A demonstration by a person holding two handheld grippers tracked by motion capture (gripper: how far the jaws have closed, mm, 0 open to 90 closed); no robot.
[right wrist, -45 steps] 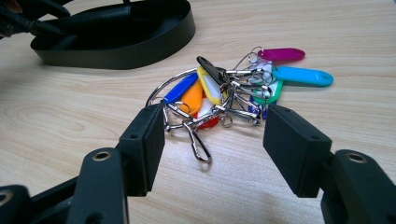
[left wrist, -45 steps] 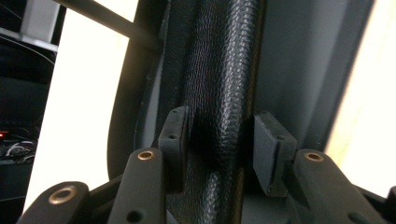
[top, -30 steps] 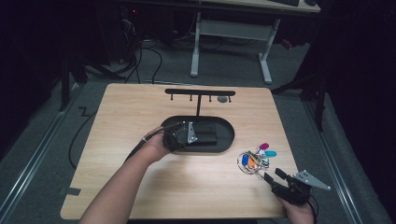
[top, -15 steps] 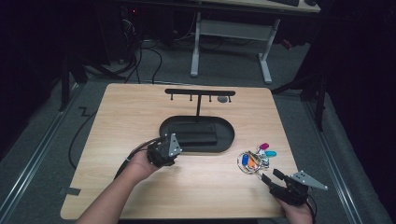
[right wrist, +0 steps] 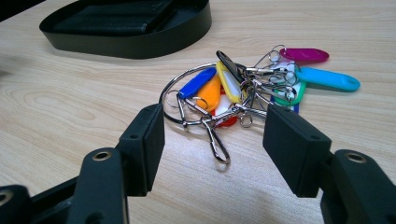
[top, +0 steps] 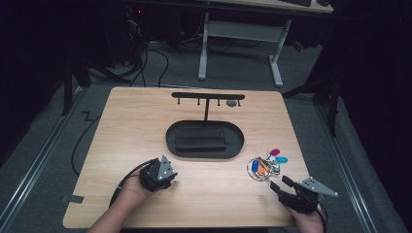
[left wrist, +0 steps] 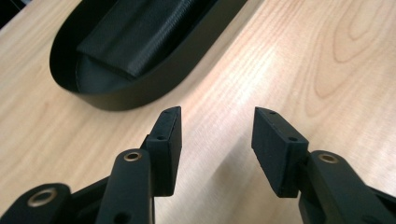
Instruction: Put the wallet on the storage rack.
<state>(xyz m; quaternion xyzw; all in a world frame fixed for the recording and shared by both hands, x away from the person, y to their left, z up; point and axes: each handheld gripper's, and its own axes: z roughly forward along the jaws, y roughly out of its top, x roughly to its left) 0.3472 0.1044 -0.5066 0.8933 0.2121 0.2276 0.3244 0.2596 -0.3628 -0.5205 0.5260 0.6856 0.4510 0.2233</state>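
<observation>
Two hand-held grippers work over one light wooden table (top: 145,126), seen from above. The left gripper (top: 167,180), at about 7 o'clock on the tabletop, has just been opening its jaws; in the left gripper view (left wrist: 217,135) they stand well apart with nothing but bare wood grain between them, and they point toward the single black oval tray (left wrist: 130,95), which lies at 11 o'clock from the jaw tips. In that tray rests one flat black wallet-like case (left wrist: 135,32); from above the tray (top: 172,141) sits at the table's centre, the case (top: 200,138) inside it. Behind the tray, at 12 o'clock, rises one black T-shaped key rack (top: 208,96) with four small pegs under its bar and one dark tag hanging near its right end. The right gripper (top: 281,183), at about 5 o'clock on the table, holds its jaws wide and empty; in the right gripper view (right wrist: 212,135) they frame one bunch of keys (right wrist: 243,91) lying flat on the wood just ahead of the pads, untouched. The bunch is a large steel ring carrying several plastic tags: blue, orange, yellow, red, green, cyan and magenta can be counted, plus smaller wire rings. From above, the bunch (top: 265,164) lies at 4 o'clock from the tray.
</observation>
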